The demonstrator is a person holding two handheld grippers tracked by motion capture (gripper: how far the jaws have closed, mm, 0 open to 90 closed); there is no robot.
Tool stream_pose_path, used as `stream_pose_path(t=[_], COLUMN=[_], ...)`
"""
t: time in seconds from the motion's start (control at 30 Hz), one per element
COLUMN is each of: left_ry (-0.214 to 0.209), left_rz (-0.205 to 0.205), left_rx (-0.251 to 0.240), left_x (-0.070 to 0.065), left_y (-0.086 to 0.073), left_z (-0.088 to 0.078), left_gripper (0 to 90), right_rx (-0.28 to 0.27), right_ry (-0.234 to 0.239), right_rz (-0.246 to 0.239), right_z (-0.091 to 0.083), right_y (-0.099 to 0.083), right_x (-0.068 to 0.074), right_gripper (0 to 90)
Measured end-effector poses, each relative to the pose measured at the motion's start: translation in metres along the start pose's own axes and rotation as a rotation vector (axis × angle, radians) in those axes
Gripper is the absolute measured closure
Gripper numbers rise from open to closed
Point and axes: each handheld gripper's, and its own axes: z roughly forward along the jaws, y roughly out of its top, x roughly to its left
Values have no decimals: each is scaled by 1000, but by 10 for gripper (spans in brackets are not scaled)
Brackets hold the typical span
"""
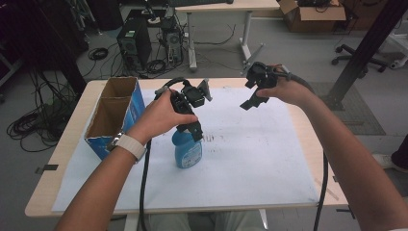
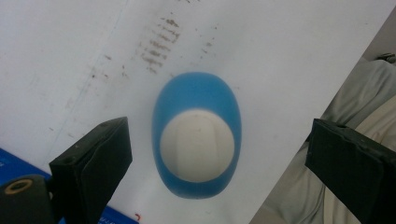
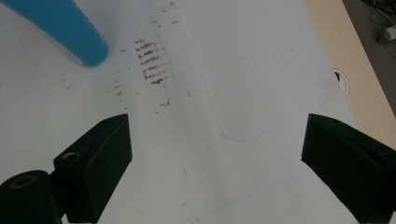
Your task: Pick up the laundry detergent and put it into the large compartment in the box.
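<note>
A blue bottle (image 1: 188,151) with a white top stands upright on the white sheet (image 1: 250,159), left of the table's middle. My left gripper (image 1: 193,129) hangs straight above it, jaws pointing down. In the left gripper view I look down on the bottle (image 2: 197,140), which sits between the two wide-apart jaws of the left gripper (image 2: 217,161); I cannot tell if they touch it. My right gripper (image 1: 249,101) is held in the air at the back right, open, with nothing between its fingers. The right gripper (image 3: 215,163) looks down at bare sheet, with the bottle (image 3: 60,25) at its top left.
A blue cardboard box (image 1: 113,117), open at the top, stands at the table's left side. Brown smudges (image 3: 152,60) mark the sheet near the bottle. The table's wooden edge (image 3: 345,51) runs along the right. Computers, cables and a desk stand on the floor beyond.
</note>
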Motion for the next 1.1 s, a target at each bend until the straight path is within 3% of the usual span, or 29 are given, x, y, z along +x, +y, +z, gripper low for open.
stream_pose_path(t=[1.1], left_ry=[5], left_rz=[-46], left_rx=[28], left_x=[7], left_y=[-6], left_z=[35], left_gripper=[78], right_rx=[4], right_ry=[7], right_rz=[1], right_z=[5], right_y=[-2], right_x=[0], right_gripper=[82])
